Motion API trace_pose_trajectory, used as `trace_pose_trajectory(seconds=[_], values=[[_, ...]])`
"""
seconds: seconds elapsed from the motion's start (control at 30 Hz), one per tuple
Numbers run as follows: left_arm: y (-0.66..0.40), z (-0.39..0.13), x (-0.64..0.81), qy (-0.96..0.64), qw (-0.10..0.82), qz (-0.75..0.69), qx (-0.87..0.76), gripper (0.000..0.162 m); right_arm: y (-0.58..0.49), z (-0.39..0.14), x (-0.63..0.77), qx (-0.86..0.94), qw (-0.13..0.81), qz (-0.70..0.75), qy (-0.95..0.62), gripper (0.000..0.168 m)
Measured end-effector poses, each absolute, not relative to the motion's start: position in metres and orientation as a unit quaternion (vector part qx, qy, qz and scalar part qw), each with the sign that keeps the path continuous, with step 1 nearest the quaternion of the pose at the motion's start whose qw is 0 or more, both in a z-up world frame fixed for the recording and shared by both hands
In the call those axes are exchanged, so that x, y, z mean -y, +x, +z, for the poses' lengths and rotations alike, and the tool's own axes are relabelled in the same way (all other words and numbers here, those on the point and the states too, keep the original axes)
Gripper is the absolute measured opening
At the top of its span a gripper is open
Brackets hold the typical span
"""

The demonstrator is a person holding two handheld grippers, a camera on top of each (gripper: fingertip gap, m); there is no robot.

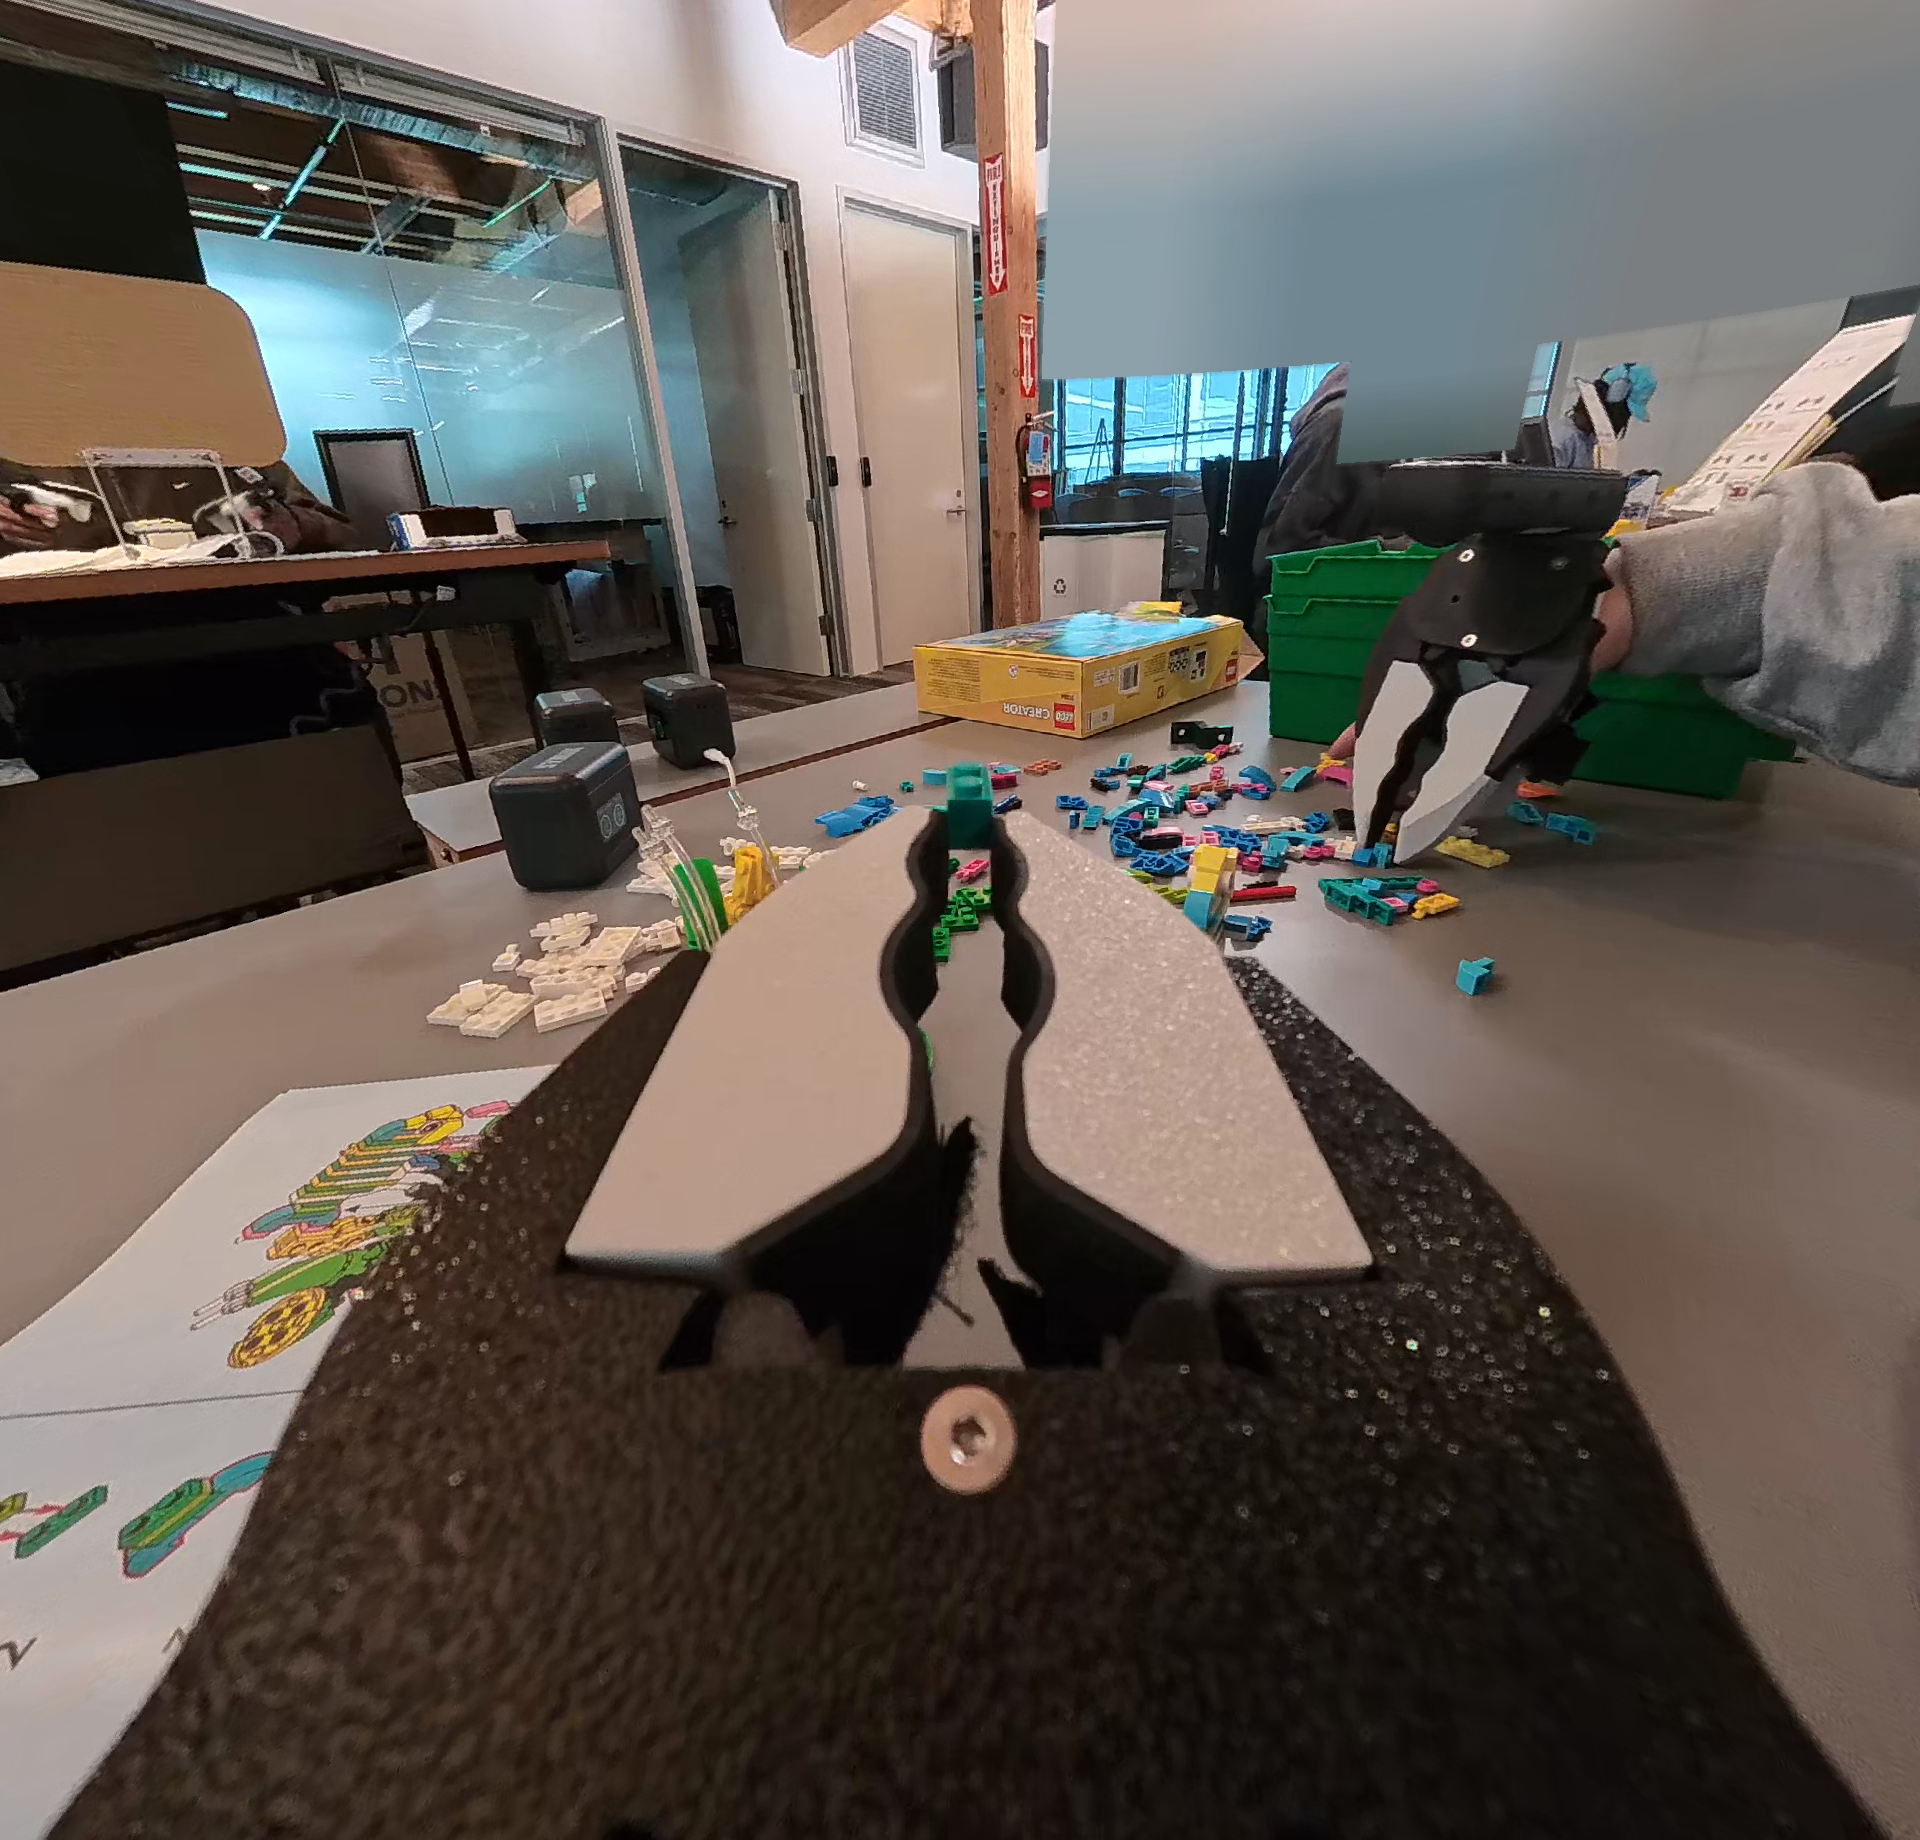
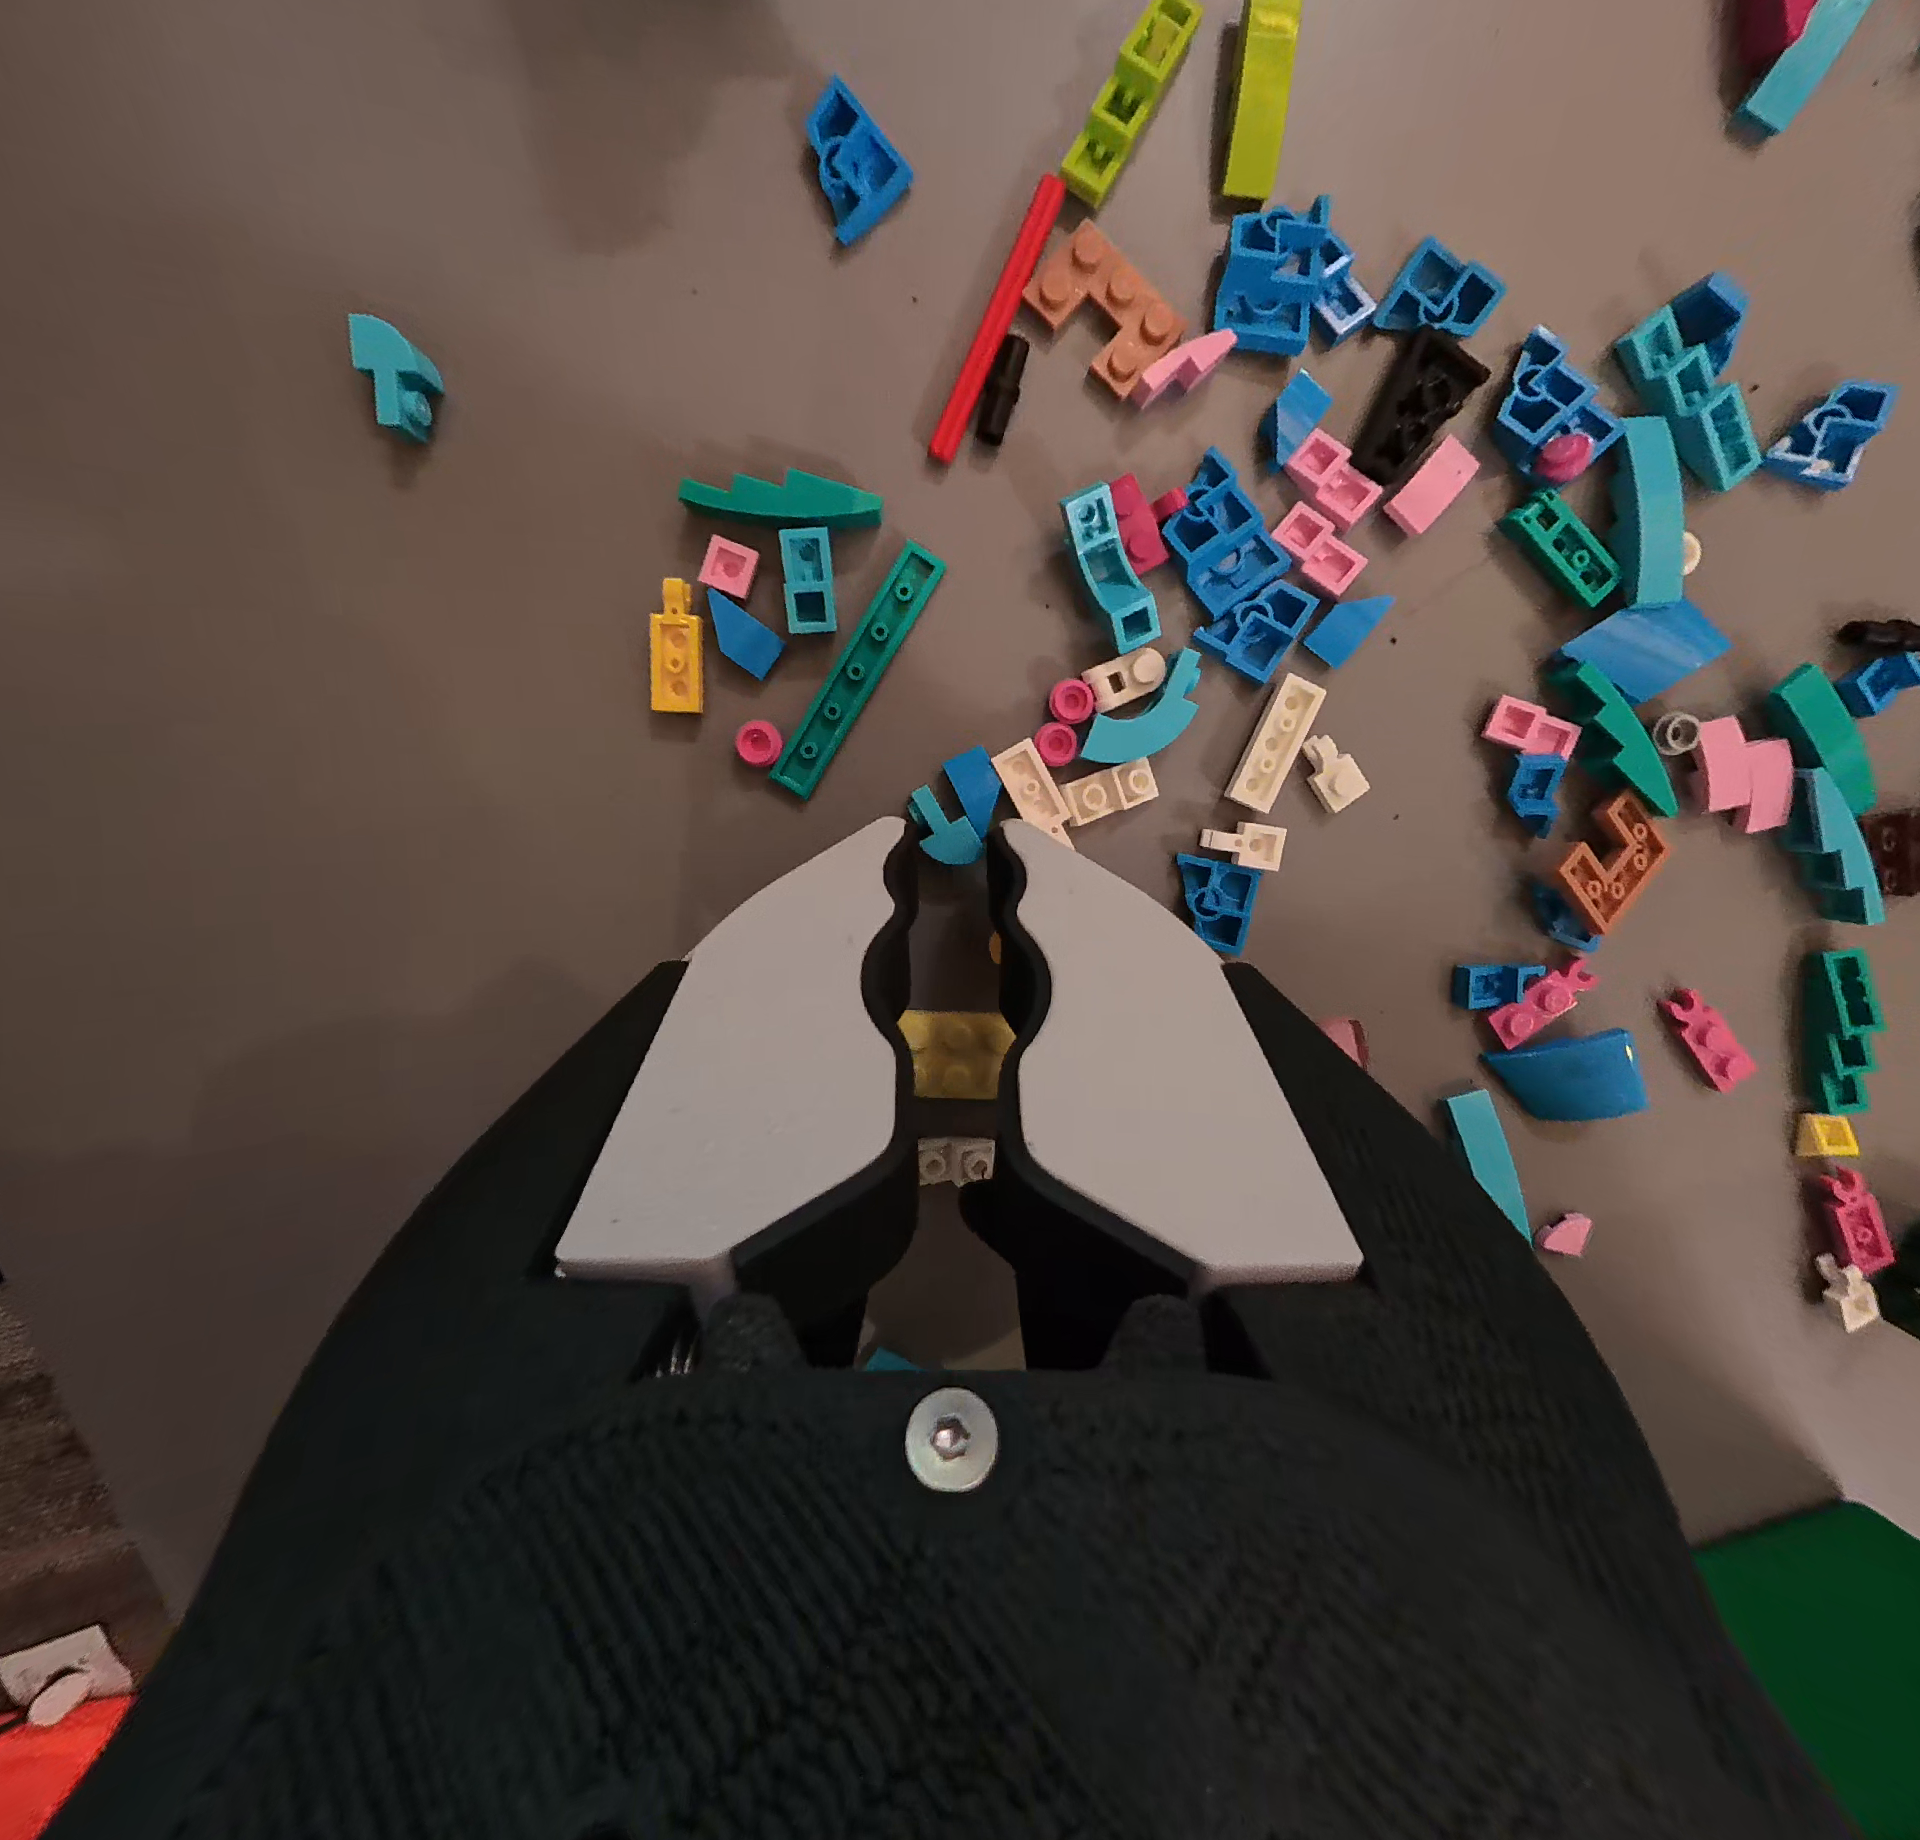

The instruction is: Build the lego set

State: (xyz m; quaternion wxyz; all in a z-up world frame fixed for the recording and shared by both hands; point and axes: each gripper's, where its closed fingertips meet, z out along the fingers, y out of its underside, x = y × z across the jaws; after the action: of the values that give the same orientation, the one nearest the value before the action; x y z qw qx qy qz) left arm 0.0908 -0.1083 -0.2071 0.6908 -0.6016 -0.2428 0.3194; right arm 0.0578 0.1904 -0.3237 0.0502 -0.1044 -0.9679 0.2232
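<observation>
My left gripper point(image 1: 968, 816) is shut on a small teal brick point(image 1: 968, 801) and holds it above the grey table point(image 1: 1558, 1115). My right gripper point(image 2: 951, 840) points down into the loose pile of bricks. Its tips are closed around a small turquoise curved piece point(image 2: 948, 834) that lies on the table. The right gripper also shows in the left wrist view point(image 1: 1397, 840) at the right, held by a hand in a grey sleeve point(image 1: 1766, 606). Blue, pink, teal and white pieces point(image 2: 1236, 564) lie scattered around it. A yellow plate point(image 2: 954, 1052) lies under the right fingers.
An instruction booklet point(image 1: 208, 1323) lies at the near left. A heap of white pieces point(image 1: 551, 980) and green and yellow parts point(image 1: 727, 886) sit beyond it. Black cubes point(image 1: 566, 814), a yellow set box point(image 1: 1081, 684) and green bins point(image 1: 1340, 637) stand farther back. The grippers' ends are close to 35 cm from one another. The yellow plate point(image 2: 954, 1052) is closer to my right gripper, around 4 cm from its tips; the left tips are 35 cm off.
</observation>
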Motion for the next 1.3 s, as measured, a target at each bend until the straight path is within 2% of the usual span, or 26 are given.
trace_pose_trajectory(seconds=[0.4, 0.67, 0.83, 1.0, 1.3], values=[[0.090, -0.207, 0.109, -0.601, 0.691, 0.318, 0.244, 0.007, 0.068, -0.303, -0.175, 0.957, 0.107, 0.260, -0.078, 0.011], [0.085, -0.208, 0.117, -0.584, 0.704, 0.285, 0.286, 0.007, 0.068, -0.263, -0.092, 0.919, 0.228, 0.322, 0.023, 0.011], [0.087, -0.206, 0.118, -0.548, 0.739, 0.166, 0.356, 0.007, 0.062, -0.230, -0.023, 0.878, 0.312, 0.360, 0.049, 0.011], [0.090, -0.202, 0.120, -0.478, 0.775, 0.002, 0.413, 0.007, 0.074, -0.204, 0.055, 0.845, 0.330, 0.410, 0.095, 0.011], [0.104, -0.202, 0.128, -0.440, 0.781, -0.055, 0.440, 0.007, 0.093, -0.203, 0.116, 0.822, 0.353, 0.424, 0.142, 0.010]])
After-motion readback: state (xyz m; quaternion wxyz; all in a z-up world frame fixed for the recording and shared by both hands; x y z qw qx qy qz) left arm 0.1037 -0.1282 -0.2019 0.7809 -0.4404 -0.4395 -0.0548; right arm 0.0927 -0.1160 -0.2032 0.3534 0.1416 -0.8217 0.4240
